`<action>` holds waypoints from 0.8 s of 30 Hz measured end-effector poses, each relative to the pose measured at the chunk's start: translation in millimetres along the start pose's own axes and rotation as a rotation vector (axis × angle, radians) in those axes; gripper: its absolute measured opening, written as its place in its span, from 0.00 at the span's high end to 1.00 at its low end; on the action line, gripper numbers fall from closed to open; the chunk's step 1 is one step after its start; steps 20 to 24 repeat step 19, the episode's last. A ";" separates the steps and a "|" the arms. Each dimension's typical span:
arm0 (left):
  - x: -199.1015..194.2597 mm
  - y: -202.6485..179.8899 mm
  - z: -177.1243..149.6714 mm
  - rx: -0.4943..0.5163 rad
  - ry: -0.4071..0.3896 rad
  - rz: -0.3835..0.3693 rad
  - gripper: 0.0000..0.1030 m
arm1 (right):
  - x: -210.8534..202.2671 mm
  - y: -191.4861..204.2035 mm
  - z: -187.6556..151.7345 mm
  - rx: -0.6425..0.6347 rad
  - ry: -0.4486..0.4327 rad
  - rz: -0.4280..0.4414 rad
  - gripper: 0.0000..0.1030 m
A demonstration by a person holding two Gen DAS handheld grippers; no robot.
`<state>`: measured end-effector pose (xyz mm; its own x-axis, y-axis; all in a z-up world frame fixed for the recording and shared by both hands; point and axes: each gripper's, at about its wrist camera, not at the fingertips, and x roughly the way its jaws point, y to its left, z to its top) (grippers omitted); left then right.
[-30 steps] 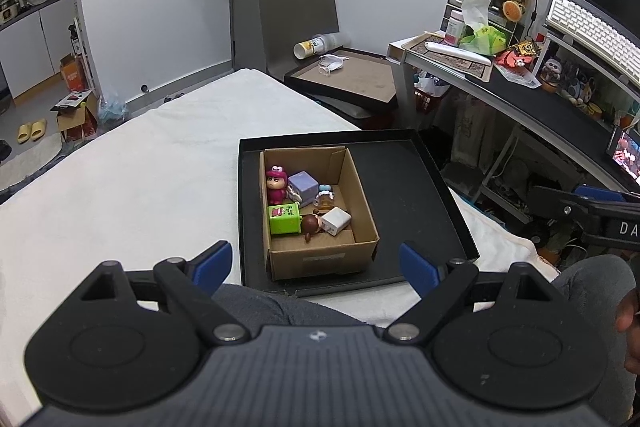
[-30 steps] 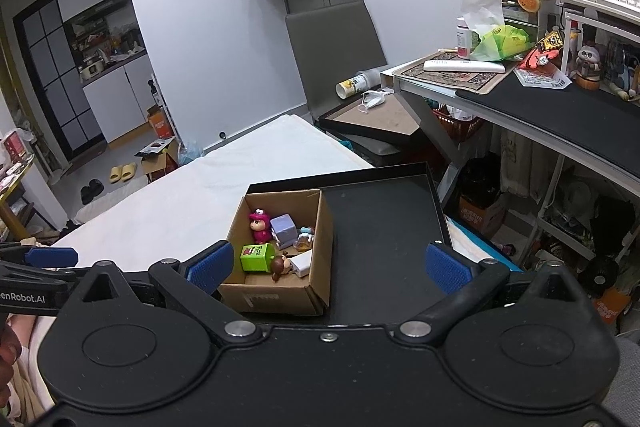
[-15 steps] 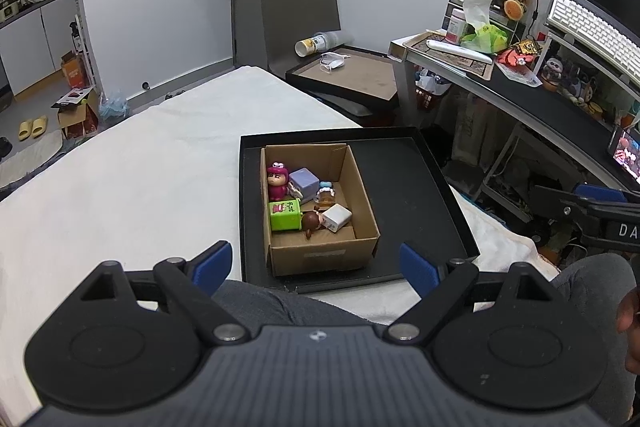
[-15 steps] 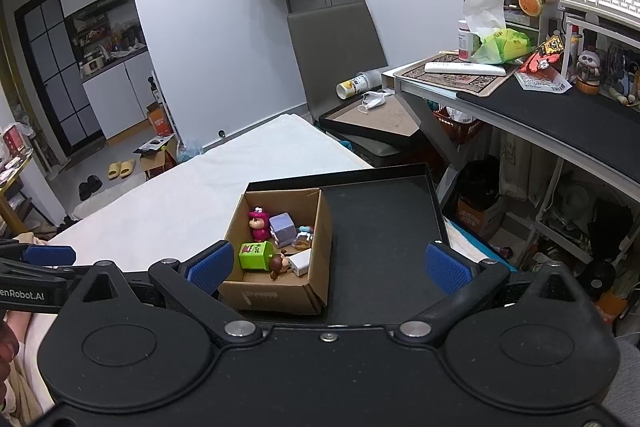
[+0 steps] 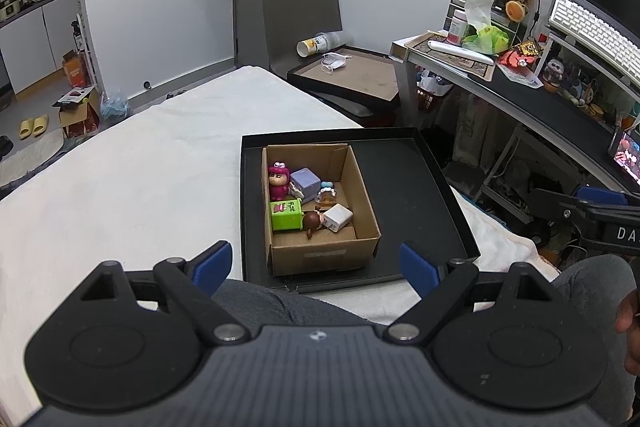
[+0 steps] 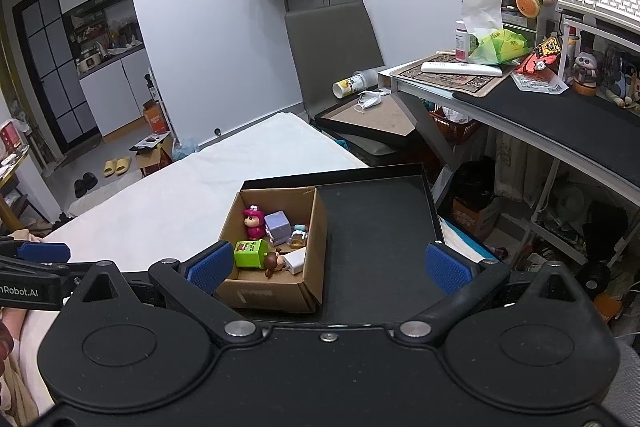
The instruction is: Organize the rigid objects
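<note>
An open cardboard box [image 5: 325, 254] sits in the left half of a black tray [image 5: 404, 183] on the white bed. Inside lie a pink-haired figurine [image 5: 278, 179], a purple cube [image 5: 305, 181], a green box [image 5: 286, 214], a white charger [image 5: 338, 217], a brown-haired doll [image 5: 311, 221] and a small blue-and-brown toy [image 5: 326, 191]. My left gripper [image 5: 314, 265] is open and empty, held back above the box's near side. My right gripper [image 6: 326, 267] is open and empty; the box [image 6: 276, 293] shows by its left finger, and the tray [image 6: 376, 223] lies between the fingers.
The white bed [image 5: 120, 187] spreads to the left. A grey desk [image 5: 520, 99] with clutter and a keyboard stands at the right. A second tray [image 5: 352, 75] with a cup and mask lies beyond the bed. My grey-clad knee [image 5: 264, 303] is below the left gripper.
Both grippers drifted slightly; the box sits a little lower and nearer in the right wrist view. Both stay open and empty.
</note>
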<state>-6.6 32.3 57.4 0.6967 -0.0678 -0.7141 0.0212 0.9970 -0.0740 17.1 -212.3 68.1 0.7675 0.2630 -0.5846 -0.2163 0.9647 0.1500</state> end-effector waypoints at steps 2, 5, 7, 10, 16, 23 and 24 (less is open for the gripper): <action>-0.4 0.5 -0.2 -0.001 -0.001 0.001 0.13 | 0.1 0.5 -0.3 -0.001 0.000 -0.001 0.00; -0.9 1.4 0.1 -0.003 -0.003 0.001 0.13 | 0.8 0.2 -0.6 -0.001 0.005 -0.011 0.00; -0.7 1.5 0.1 -0.003 -0.003 0.003 0.13 | 1.2 -0.3 -1.4 0.000 0.009 -0.011 0.00; -0.9 2.4 -0.2 -0.006 -0.004 0.003 0.13 | 1.7 -1.2 -1.9 0.001 0.014 -0.012 0.00; -2.6 4.0 -1.3 -0.011 -0.015 0.011 0.13 | 4.0 -2.0 -1.9 -0.001 0.023 -0.012 0.00; -2.0 4.7 -2.3 -0.008 -0.017 0.007 0.13 | 6.2 -1.6 -2.8 0.000 0.029 -0.012 0.00; -2.0 4.7 -2.3 -0.008 -0.017 0.007 0.13 | 6.2 -1.6 -2.8 0.000 0.029 -0.012 0.00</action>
